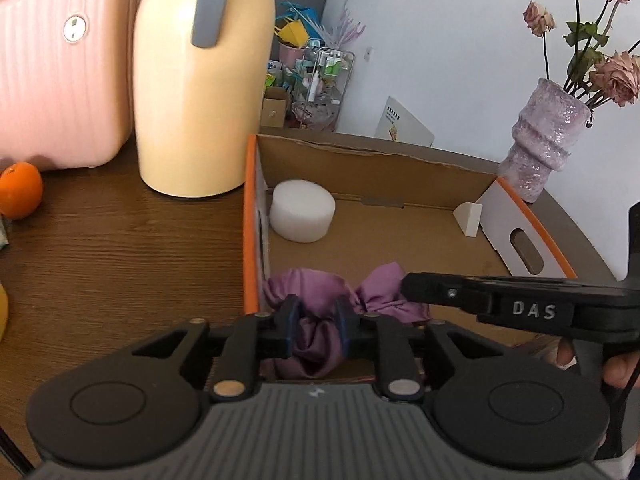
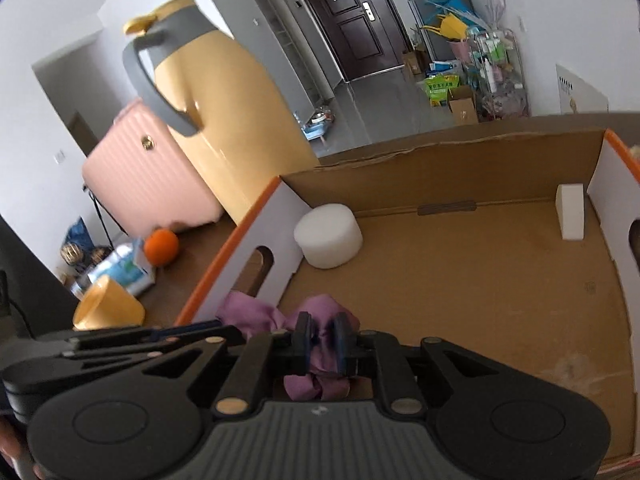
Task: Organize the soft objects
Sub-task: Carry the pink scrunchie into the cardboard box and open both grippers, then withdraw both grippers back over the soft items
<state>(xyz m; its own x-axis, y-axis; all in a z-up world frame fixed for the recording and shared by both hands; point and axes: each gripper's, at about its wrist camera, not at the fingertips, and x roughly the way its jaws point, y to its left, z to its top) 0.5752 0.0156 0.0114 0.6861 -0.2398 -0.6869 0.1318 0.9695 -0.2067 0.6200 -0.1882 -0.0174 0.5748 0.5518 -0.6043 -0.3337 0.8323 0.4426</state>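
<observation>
Crumpled purple cloth [image 1: 320, 332] in cardboard box [image 1: 400, 168], near corner

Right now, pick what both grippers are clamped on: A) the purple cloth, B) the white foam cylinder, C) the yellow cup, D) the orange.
A: the left gripper and the right gripper each pinch a fold of the purple cloth over the near end of the cardboard box.

You've got the cloth [image 1: 320, 332] at the box's [image 1: 400, 164] near left corner, the round foam [image 1: 302, 216] in its far left corner, the wedge [image 1: 468, 218] far right. Left of the box stands the jug [image 1: 200, 92], the case [image 1: 60, 68] beyond it.
</observation>
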